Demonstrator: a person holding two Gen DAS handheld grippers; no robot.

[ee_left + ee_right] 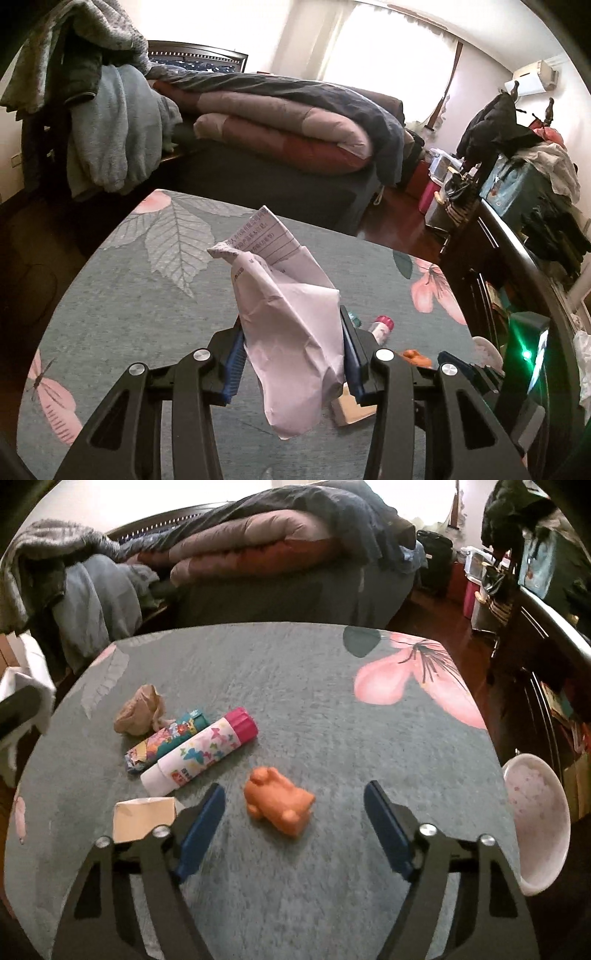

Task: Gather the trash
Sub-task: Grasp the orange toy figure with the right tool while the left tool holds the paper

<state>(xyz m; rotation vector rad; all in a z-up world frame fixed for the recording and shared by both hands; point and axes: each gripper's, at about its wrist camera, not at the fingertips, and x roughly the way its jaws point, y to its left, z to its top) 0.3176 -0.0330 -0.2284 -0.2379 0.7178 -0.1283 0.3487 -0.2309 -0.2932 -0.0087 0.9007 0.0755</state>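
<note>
Only the left wrist view shows the left gripper (293, 354) pinching a crumpled white printed paper sheet (291, 325) above the grey floral tablecloth (147, 314). The right wrist view shows the right gripper (294, 812) spread, unladen, around an orange rubber animal toy (279, 799), with a crumpled brown paper wad (138, 709) farther off.

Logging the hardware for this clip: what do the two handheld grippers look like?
Both look identical: the left gripper and right gripper have matte black linkage arms with slotted cut-outs and round silver pivot bolts, ending in flat blue jaws. No cables, markings, sleeves or hands show in either view.
</note>
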